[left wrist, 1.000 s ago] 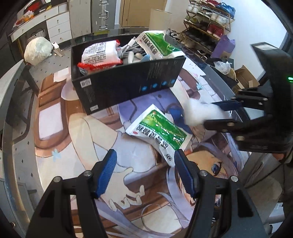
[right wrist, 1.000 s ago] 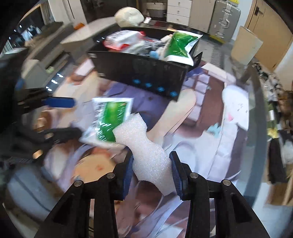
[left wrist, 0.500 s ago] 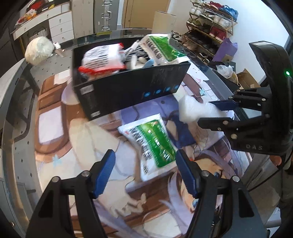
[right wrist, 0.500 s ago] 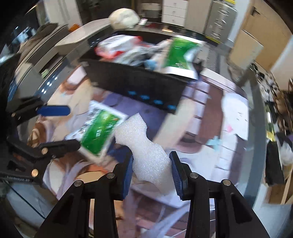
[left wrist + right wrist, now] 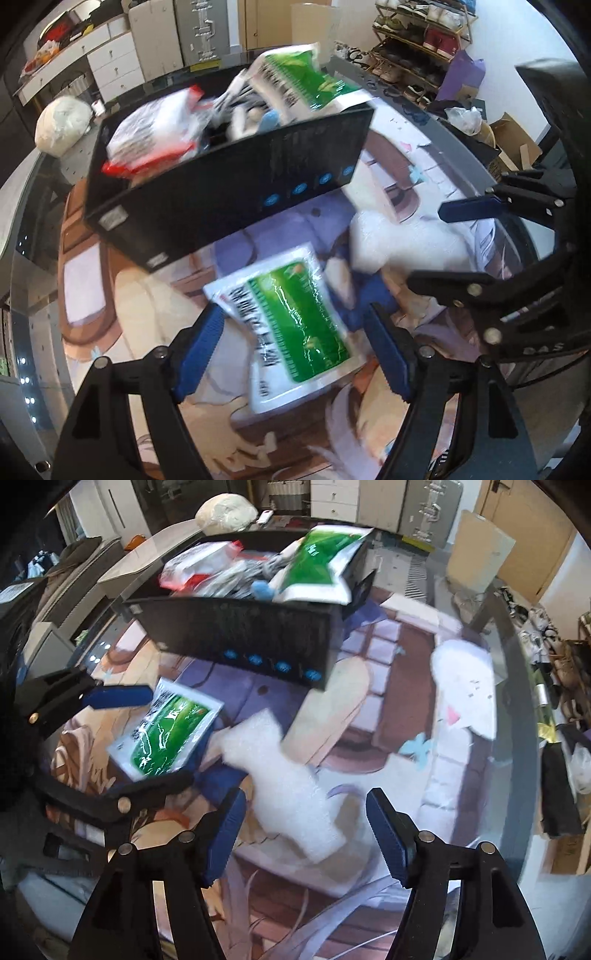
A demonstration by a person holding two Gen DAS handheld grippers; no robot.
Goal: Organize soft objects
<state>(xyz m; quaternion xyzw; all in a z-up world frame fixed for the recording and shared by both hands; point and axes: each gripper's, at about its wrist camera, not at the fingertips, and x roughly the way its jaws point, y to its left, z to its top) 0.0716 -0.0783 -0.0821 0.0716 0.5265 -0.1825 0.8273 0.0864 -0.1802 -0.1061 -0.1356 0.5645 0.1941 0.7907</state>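
The box (image 5: 229, 192) at 12 o'clock already bulges with packets. The green pouch (image 5: 291, 325), light and slick, lies between the parted left gripper (image 5: 295, 347); pinch its sealed edge. The foam (image 5: 284, 782), squashy and feather-light, lies before the parted right gripper (image 5: 306, 830); take its narrow waist.

White foam piece (image 5: 286, 781): irregular, waisted outline, lying flat between the spread fingers of the right gripper (image 5: 304, 832), touching neither finger. Green-and-white sealed packet (image 5: 291, 325): glossy, printed face up, lying flat and skewed between the spread fingers of the left gripper (image 5: 295, 354); contact with the fingers cannot be determined. The packet lies just beside the foam piece. Black box (image 5: 229, 199): open-topped, beyond both grippers, holding a second green packet (image 5: 321, 568) leaning at one end, a red-and-white packet (image 5: 147, 140) and blurred grey-and-blue items.
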